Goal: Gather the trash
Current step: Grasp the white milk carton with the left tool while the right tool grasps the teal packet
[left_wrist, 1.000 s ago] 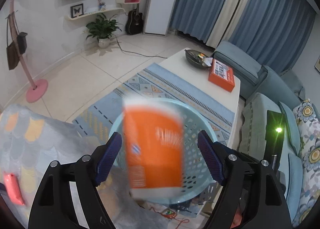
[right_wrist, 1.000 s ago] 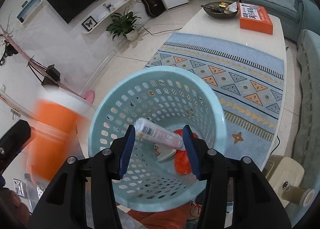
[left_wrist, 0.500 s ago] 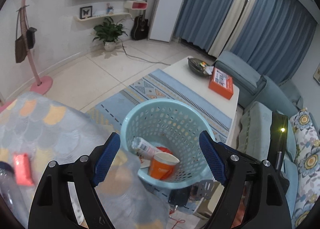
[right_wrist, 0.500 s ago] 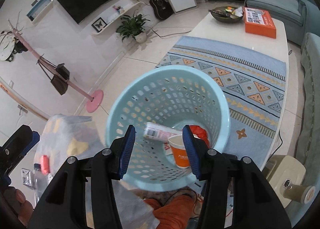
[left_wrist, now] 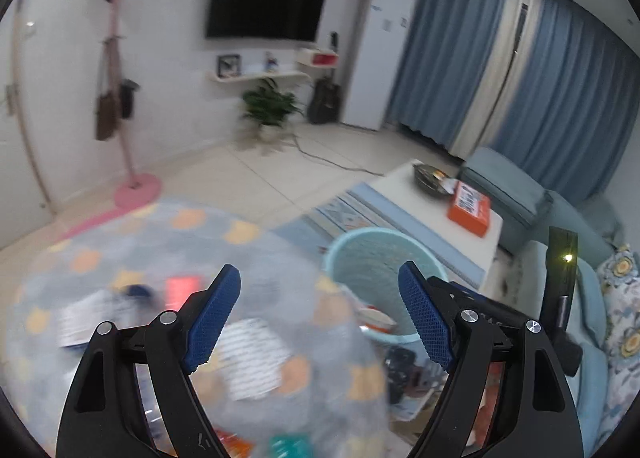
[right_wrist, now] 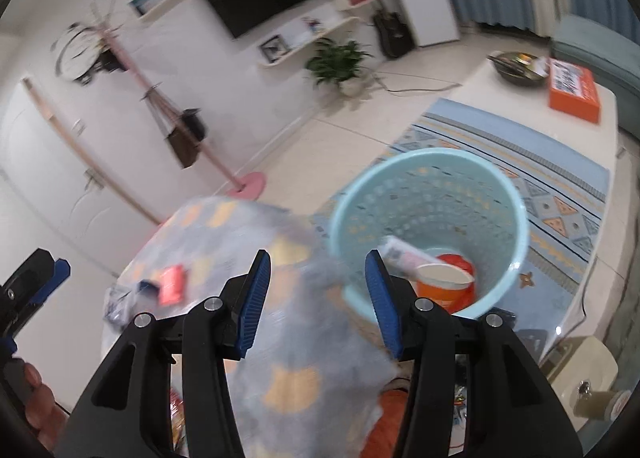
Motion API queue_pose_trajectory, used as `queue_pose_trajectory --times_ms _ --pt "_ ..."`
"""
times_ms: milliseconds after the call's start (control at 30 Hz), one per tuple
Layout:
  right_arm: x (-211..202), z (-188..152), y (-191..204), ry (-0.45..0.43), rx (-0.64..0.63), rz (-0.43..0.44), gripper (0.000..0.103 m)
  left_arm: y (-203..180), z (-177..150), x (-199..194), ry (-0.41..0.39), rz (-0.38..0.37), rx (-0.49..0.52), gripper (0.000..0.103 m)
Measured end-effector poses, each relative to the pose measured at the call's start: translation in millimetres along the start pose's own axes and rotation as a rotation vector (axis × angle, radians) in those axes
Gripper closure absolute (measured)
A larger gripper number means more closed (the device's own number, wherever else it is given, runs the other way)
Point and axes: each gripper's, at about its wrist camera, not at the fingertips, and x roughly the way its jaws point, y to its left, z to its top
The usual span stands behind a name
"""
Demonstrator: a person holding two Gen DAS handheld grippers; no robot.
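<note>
A light blue perforated basket [right_wrist: 436, 178] holds an orange paper cup [right_wrist: 444, 286] and a white tube [right_wrist: 404, 256]; the basket also shows in the left wrist view [left_wrist: 380, 254]. My right gripper [right_wrist: 318, 298] is open and empty above the grey patterned cloth [right_wrist: 288, 362], left of the basket. My left gripper [left_wrist: 320, 316] is open and empty over the same cloth [left_wrist: 172, 242], where a small red packet [left_wrist: 182, 290] and blurred paper items lie. The packet also shows in the right wrist view [right_wrist: 172, 284].
A white coffee table [right_wrist: 520, 106] with a blue runner carries an orange box [right_wrist: 574, 90] and a dark bowl [right_wrist: 516, 64]. A pink coat stand [left_wrist: 134, 186], a plant [left_wrist: 272, 106] and a blue sofa [left_wrist: 520, 198] stand around. The left gripper's edge shows at far left [right_wrist: 36, 286].
The orange cup fell from the left gripper into the basket. Both grippers have since pulled back and swung left, over the patterned cloth.
</note>
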Motion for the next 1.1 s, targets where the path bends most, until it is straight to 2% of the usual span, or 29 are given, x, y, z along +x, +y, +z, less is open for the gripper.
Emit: queue_pose_trajectory --times_ms 200,467,633,733,800,900,1000,1100 --pt "-15 -31 61 0.02 -0.135 0.082 0.057 57 -19 -66 -0.068 0.073 -0.103 0.019" --pt "-22 -95 123 0.038 -0.335 0.116 0.055 143 -59 -109 -0.108 0.172 -0.293 0.018" --pt "-11 -131 135 0.096 -0.383 0.126 0.052 180 -96 -91 -0.026 0.185 -0.404 0.018" --pt "-6 -145 136 0.13 -0.392 0.115 0.051 190 -111 -74 0.025 0.172 -0.432 0.018" --pt "-2 -151 133 0.151 -0.388 0.105 0.046 193 -119 -62 0.061 0.168 -0.444 0.018" --pt "4 -158 128 0.18 -0.38 0.094 0.04 191 -129 -49 0.091 0.17 -0.445 0.018" --pt "8 -163 123 0.207 -0.355 0.092 0.03 184 -132 -35 0.127 0.229 -0.412 0.018" --pt "14 -169 123 0.23 -0.363 0.08 0.029 178 -134 -20 0.171 0.266 -0.389 0.018"
